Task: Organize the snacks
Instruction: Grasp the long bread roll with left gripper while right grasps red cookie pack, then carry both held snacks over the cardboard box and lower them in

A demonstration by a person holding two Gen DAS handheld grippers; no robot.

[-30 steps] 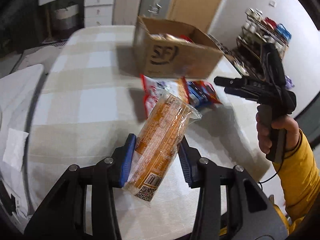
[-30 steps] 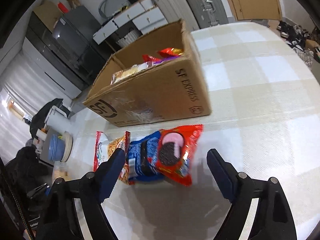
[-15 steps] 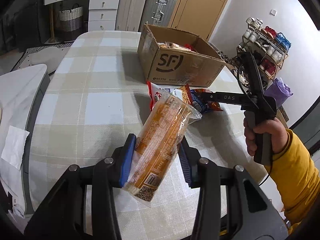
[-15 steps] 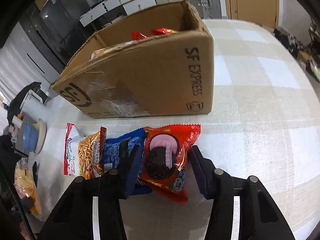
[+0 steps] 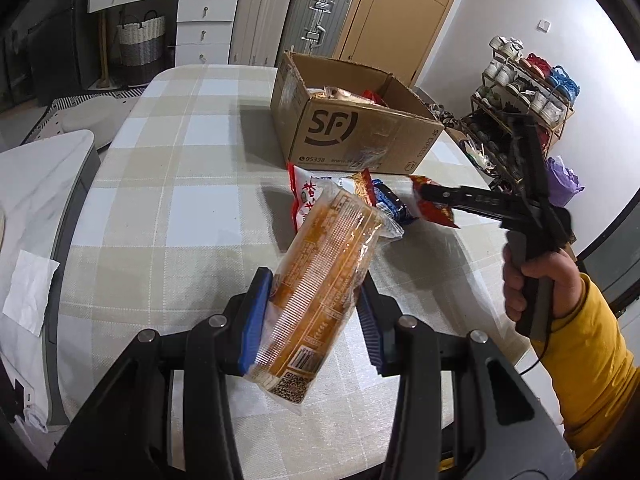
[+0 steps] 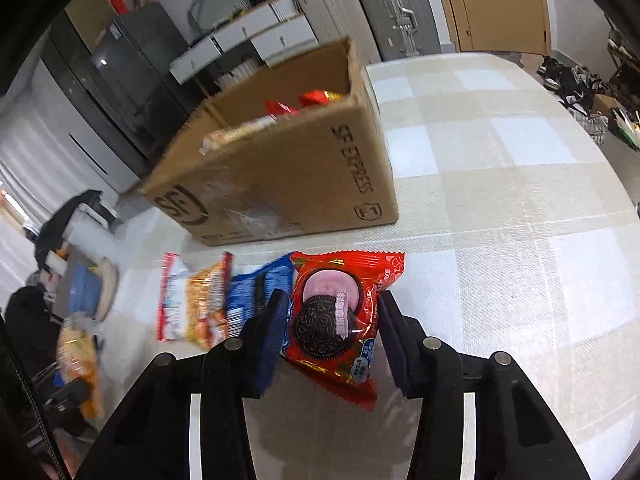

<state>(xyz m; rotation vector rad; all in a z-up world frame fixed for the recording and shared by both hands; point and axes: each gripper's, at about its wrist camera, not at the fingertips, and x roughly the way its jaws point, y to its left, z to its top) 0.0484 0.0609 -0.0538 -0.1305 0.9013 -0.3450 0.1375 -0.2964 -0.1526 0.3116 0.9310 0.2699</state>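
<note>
Currently: my right gripper [image 6: 332, 328] closing on the red pack [image 6: 340, 320], pads pressing its sides, long axis along the fingers. Box [image 6: 288, 184] at 11 o'clock, near. Left gripper [image 5: 316, 320] clamped on orange pack [image 5: 320, 292]; box [image 5: 352, 136] at 12 o'clock, farther.

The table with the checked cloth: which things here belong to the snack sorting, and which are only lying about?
Job:
- brown cardboard box
- orange clear-wrapped biscuit pack, in the left gripper
- red cookie packet, right gripper closing on it
- blue packet
- red-white noodle snack bag

Lying about:
- white paper sheet
- silver suitcases
- shoe rack
</note>
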